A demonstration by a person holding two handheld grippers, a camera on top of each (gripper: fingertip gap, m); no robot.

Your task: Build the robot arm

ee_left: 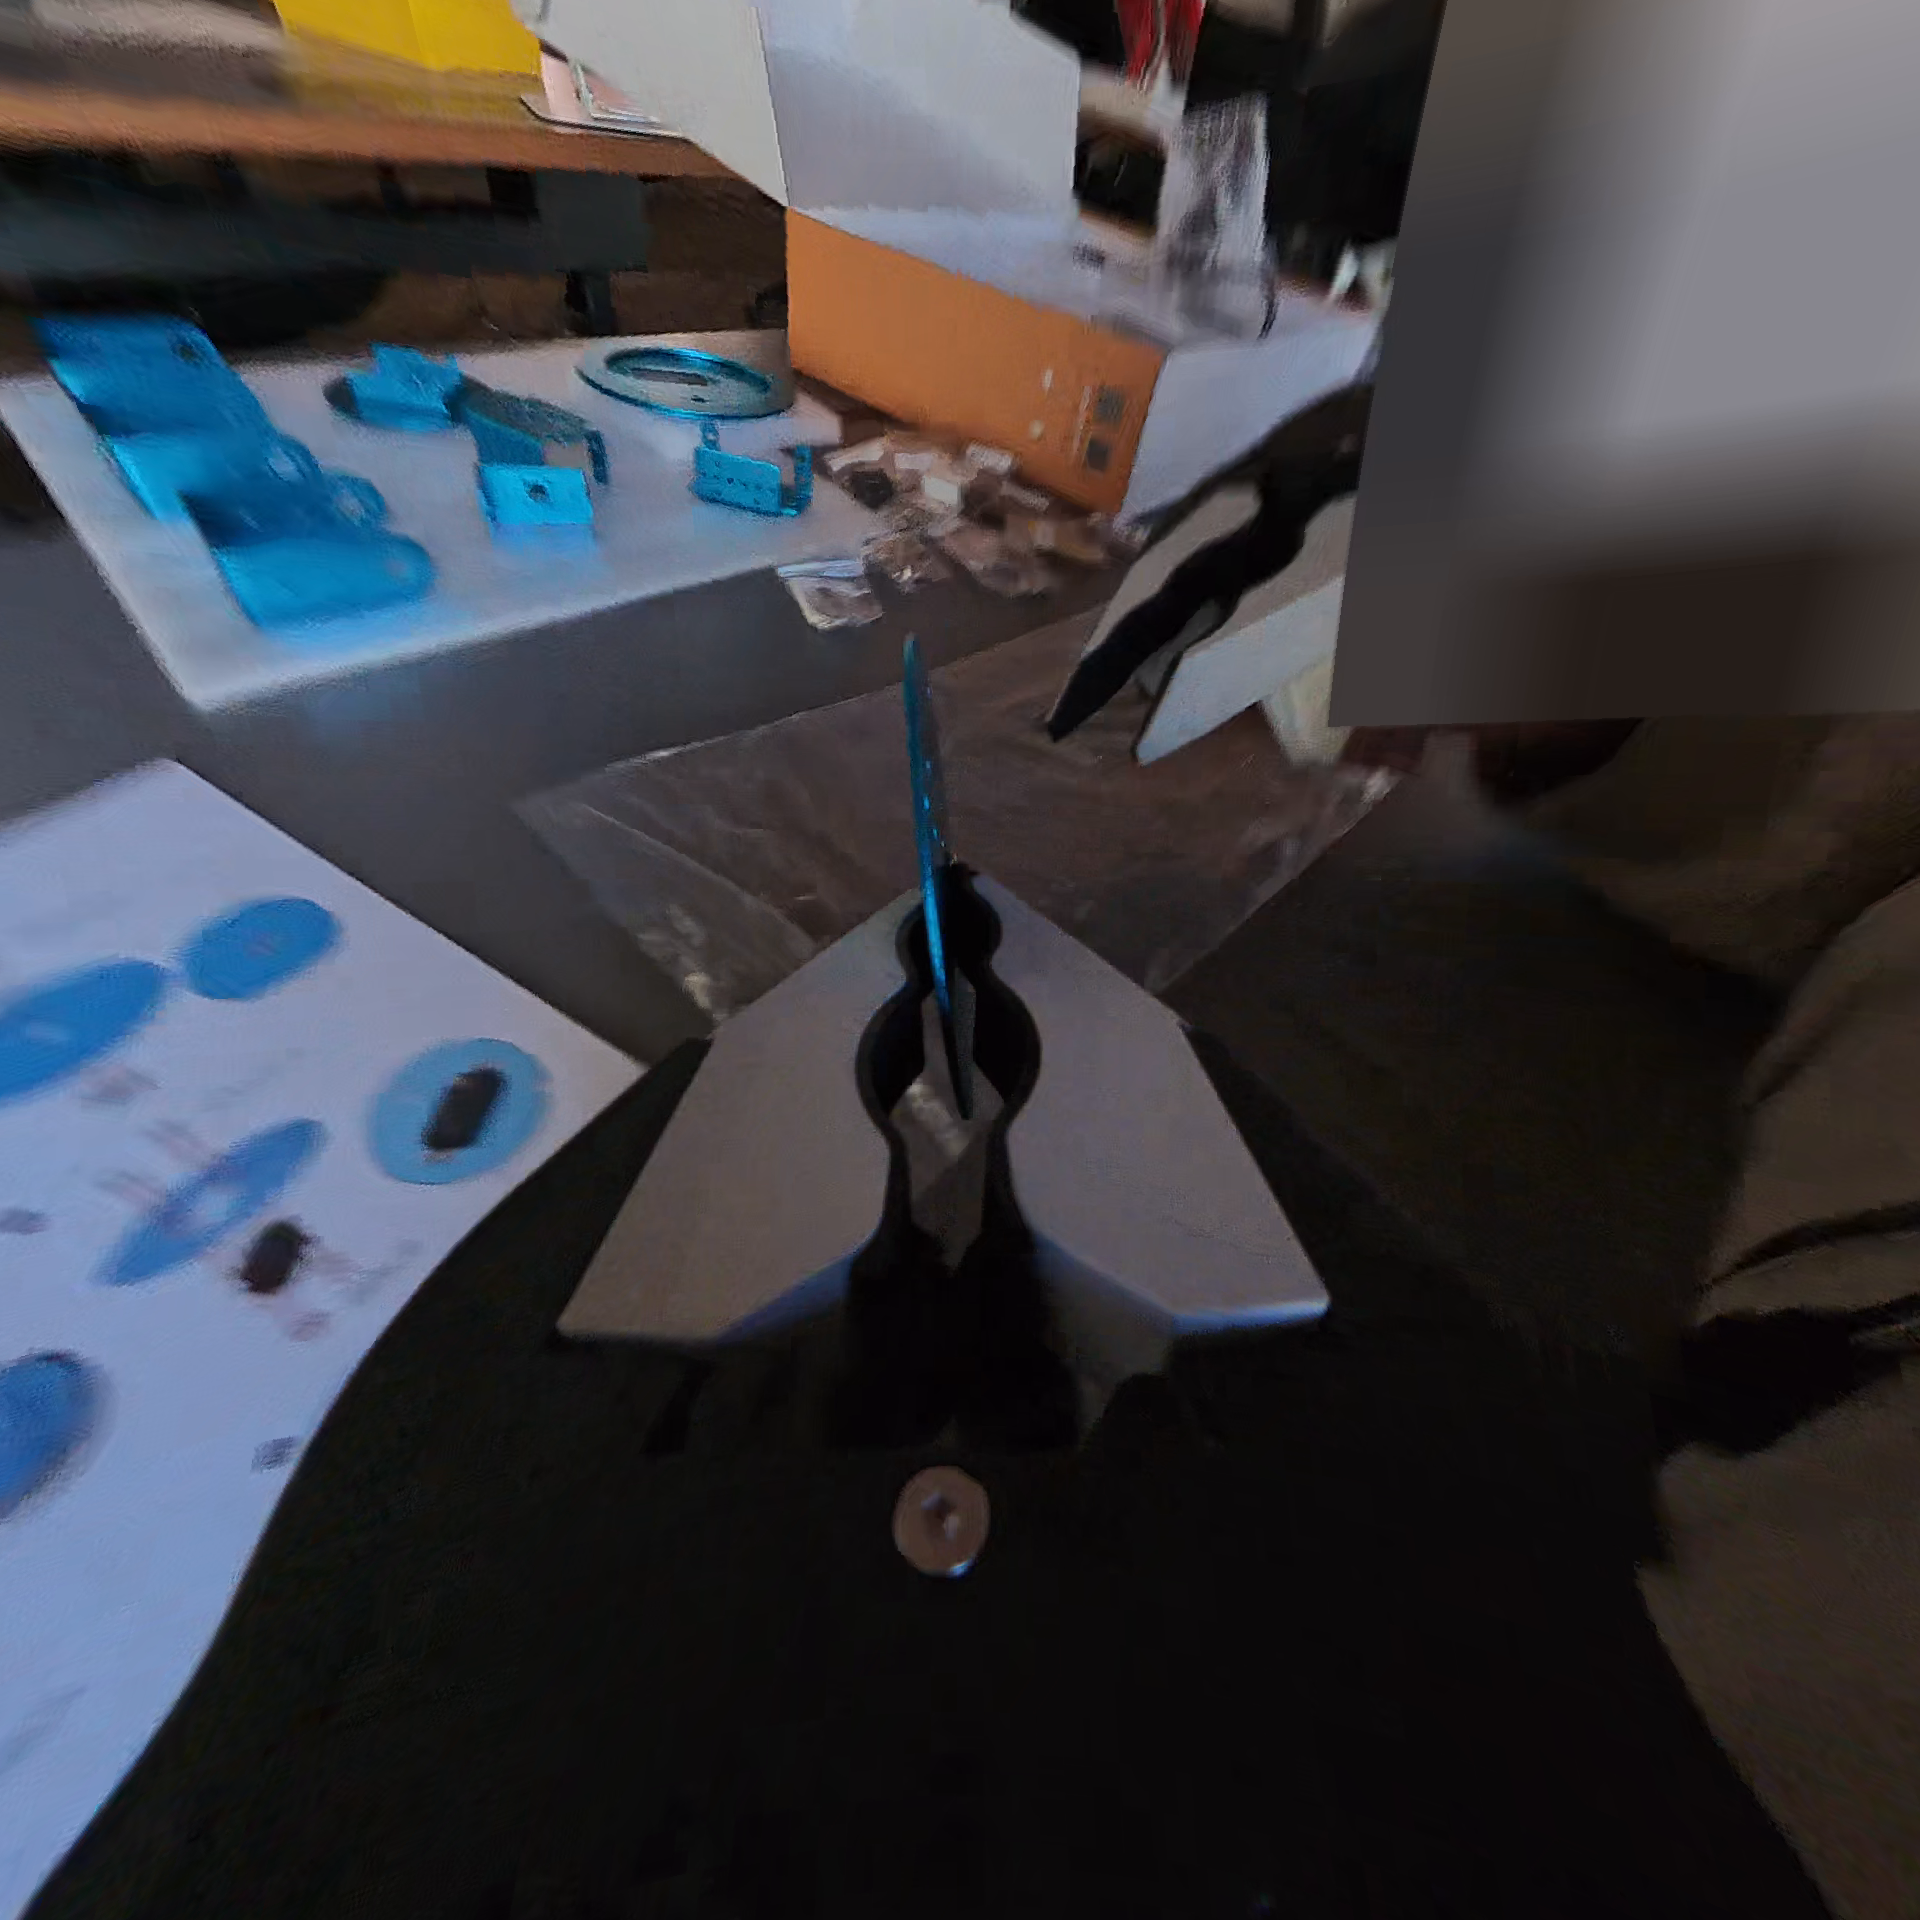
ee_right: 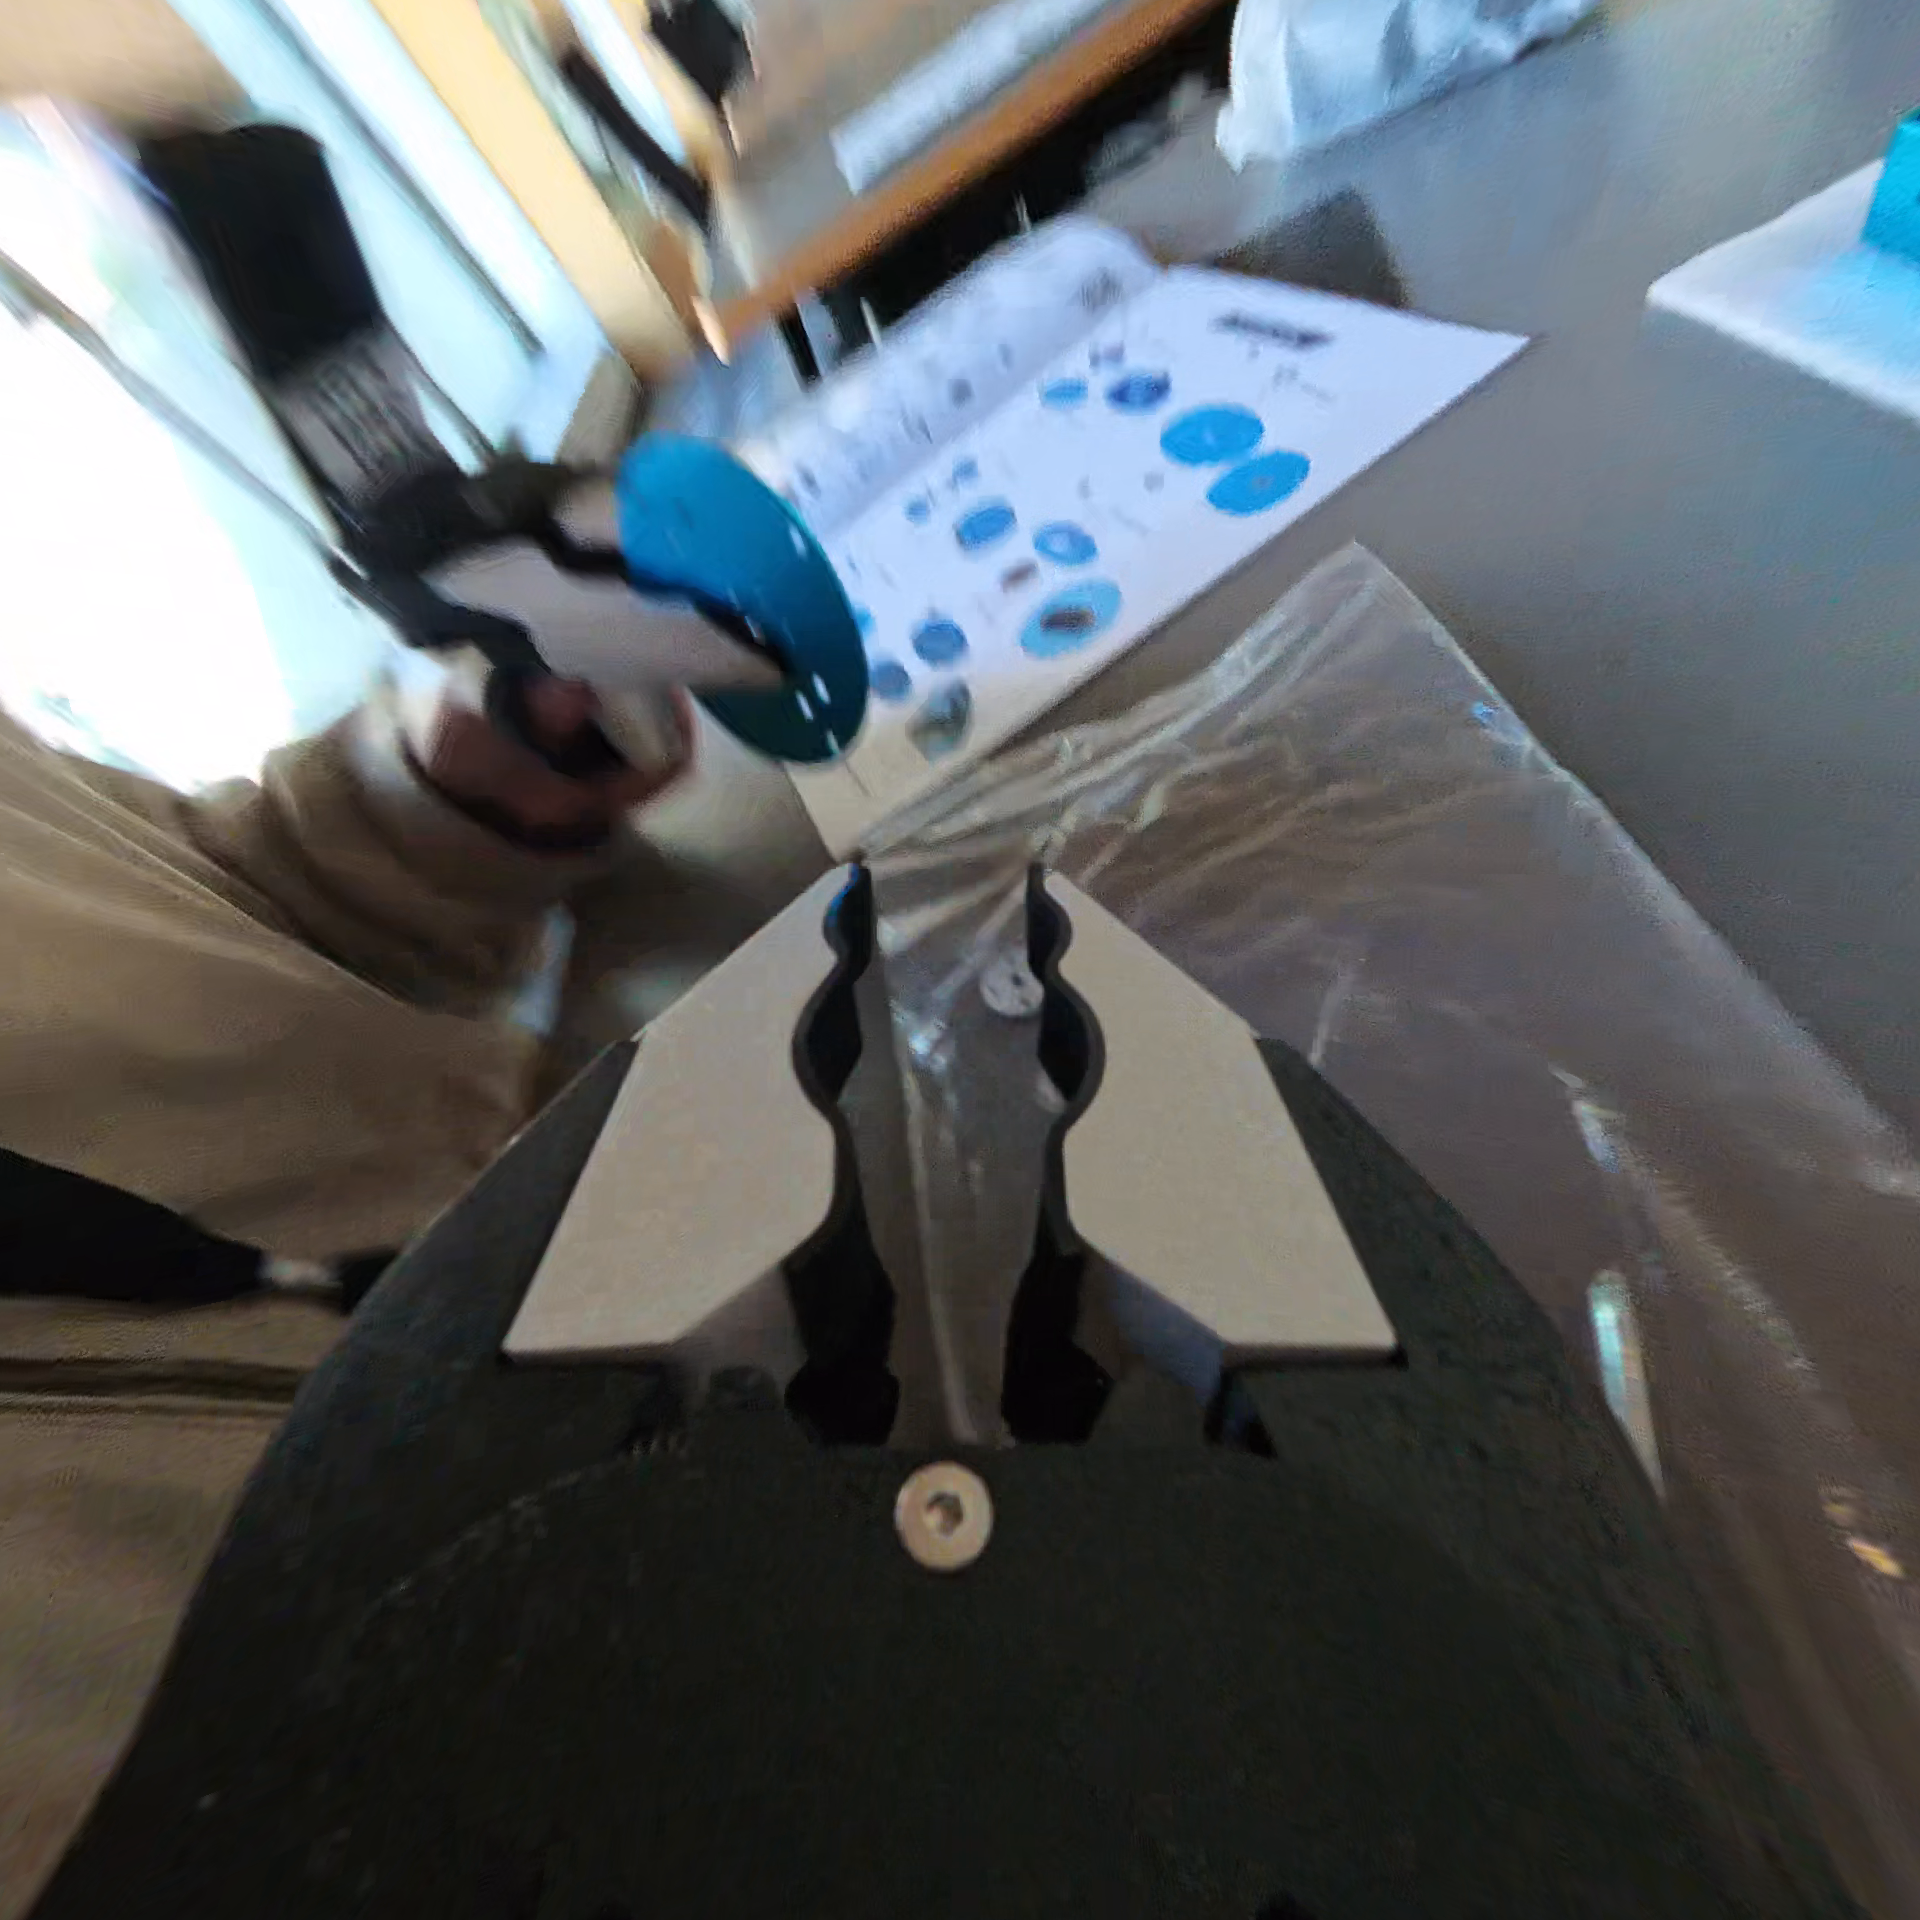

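My left gripper is shut on a thin blue metal disc, seen edge-on and held upright above a clear plastic bag. In the right wrist view the same disc shows its round face with small holes, clamped in the left gripper, which a hand holds. My right gripper is open and empty, low over the plastic bag. A small white ring-shaped part lies in the bag between its fingers. The right gripper also shows far right in the left wrist view.
A printed sheet with blue part pictures lies left of the bag. A white board carries several blue metal brackets and a blue ring. Small packets and an orange box sit behind. The tips of one gripper are about 9 cm away from the tips of the other.
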